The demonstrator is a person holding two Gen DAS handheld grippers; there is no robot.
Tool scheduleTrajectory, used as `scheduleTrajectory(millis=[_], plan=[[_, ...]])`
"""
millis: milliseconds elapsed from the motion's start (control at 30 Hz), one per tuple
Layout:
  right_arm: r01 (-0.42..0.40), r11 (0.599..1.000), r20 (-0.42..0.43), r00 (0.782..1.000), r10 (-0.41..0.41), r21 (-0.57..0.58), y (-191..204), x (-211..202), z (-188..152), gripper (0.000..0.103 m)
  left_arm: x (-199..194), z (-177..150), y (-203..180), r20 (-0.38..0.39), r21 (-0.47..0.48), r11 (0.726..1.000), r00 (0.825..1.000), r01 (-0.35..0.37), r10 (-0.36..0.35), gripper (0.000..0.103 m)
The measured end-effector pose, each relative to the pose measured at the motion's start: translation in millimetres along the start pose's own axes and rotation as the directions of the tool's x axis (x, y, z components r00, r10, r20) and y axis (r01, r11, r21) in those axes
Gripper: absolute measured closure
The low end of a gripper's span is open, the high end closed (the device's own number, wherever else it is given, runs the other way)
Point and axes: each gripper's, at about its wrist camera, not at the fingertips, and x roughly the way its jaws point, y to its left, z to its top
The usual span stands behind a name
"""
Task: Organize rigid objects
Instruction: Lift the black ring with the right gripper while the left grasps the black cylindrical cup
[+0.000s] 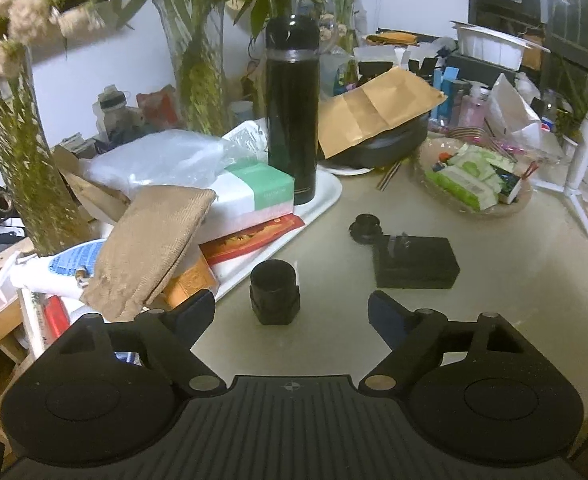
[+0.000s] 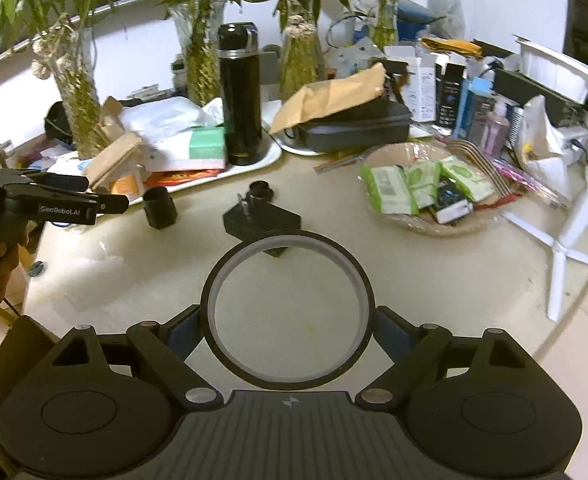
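A black cylinder with a hexagonal base point(image 1: 275, 298) stands on the pale table just ahead of my left gripper point(image 1: 292, 314), between its fingers, which stand apart from it; the gripper is open. In the right wrist view the same cylinder point(image 2: 160, 213) sits by the left gripper point(image 2: 110, 203). My right gripper point(image 2: 288, 330) is shut on a wide black ring point(image 2: 287, 310), held flat above the table. A black power adapter point(image 1: 416, 261) point(image 2: 263, 220) and a small round black cap point(image 1: 366, 227) point(image 2: 260, 190) lie mid-table.
A white tray point(image 1: 322, 204) holds a tall black flask point(image 1: 293, 112), boxes and a tan pouch point(image 1: 150, 248). A wicker basket point(image 1: 522, 200) of green packets sits right. Glass vases with plants point(image 2: 202, 52) line the back. A white tripod stand point(image 2: 574, 232) is far right.
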Motion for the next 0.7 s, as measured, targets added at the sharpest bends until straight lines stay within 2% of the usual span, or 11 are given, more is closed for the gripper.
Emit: scheduleTrajectory(millis=[133,200,333,400,700], plan=[[-0.025,0.999,-0.003,1.0,0.025,0.026,-1,-2,-2,0.012,14,2,5,-0.004,-0.015,1.0,1.0,0.002,-0.002,0.024],[-0.028,0.999,-0.002,1.0,0.028,0.024,0,-2,-2,0.012,20,4,7,-0.004,-0.016,1.0,1.0,-0.002,0.002,0.03],[-0.037,0.998,-0.003,0.999,0.038,0.05,-2,-1,-1,0.012,37,6,9,-0.019,-0.022,1.0,1.0,-0.011,0.01,0.031],[-0.051,0.997,-0.004,0.999,0.051,0.056,-2,-1,0,0.012,46,6,10,-0.03,-0.023,1.0,1.0,-0.01,0.009,0.038],[-0.085,0.995,-0.016,0.996,0.086,0.045,2,2,0,0.012,73,10,13,-0.062,-0.034,0.999,0.998,-0.024,0.022,0.04]])
